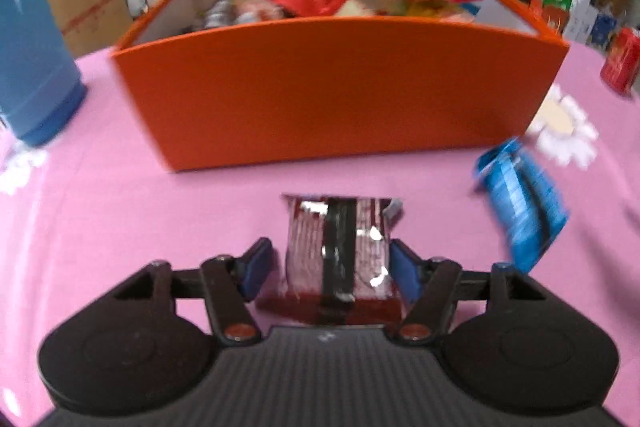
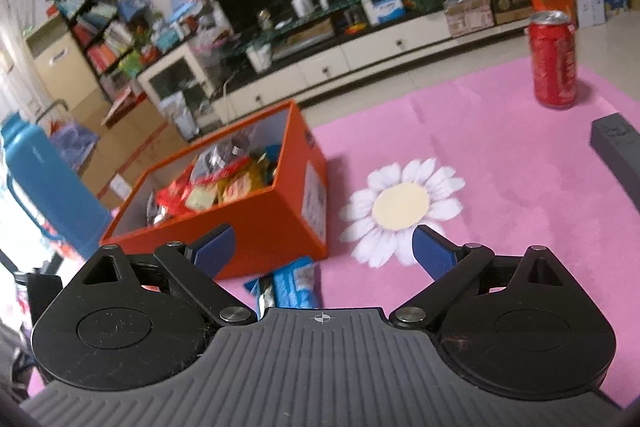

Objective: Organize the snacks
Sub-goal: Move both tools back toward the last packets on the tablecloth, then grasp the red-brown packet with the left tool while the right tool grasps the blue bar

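Left gripper straddles the red packet on the pink cloth, jaws spread, neither pad clearly touching it. I close squarely on its middle before lifting, so the slick foil doesn't slide, then carry it over the near wall of the orange box. Right gripper hangs wide open above the blue packet, waiting.

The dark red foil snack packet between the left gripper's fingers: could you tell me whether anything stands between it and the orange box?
Only the orange box's own near wall. The dark red foil snack packet lies on bare pink cloth before it; the blue snack packet lies off to the right, so it would have to go up over the rim.
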Demonstrator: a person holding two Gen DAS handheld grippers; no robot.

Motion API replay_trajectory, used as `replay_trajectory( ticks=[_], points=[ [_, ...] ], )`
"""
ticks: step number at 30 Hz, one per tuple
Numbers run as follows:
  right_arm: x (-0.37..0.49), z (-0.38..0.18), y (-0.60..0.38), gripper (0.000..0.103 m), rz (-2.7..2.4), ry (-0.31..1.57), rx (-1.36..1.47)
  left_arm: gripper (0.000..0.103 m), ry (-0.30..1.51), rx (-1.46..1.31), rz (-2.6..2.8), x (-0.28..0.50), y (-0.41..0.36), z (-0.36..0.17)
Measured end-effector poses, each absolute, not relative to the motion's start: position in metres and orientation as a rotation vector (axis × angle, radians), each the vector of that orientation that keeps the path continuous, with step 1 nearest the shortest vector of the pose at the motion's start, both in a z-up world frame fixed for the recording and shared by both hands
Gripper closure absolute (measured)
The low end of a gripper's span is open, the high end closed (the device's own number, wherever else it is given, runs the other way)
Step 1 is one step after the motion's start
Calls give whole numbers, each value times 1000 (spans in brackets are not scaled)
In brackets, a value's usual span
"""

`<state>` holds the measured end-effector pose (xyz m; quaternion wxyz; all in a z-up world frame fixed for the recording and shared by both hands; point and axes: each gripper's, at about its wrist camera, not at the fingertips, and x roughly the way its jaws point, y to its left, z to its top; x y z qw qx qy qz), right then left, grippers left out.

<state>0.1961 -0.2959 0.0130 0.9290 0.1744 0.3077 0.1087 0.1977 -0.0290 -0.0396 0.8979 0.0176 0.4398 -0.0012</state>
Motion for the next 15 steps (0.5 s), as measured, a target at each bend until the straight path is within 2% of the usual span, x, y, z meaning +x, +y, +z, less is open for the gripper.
replay_trajectory(
  ticks=[7,15],
  points=[
    [203,-7,-257,17,267,722,235,33,925,44,-35,182,35,-38],
    [201,-30,-217,17,294,743,72,26,901,-34,-68,195,46,-39]
  ],
)
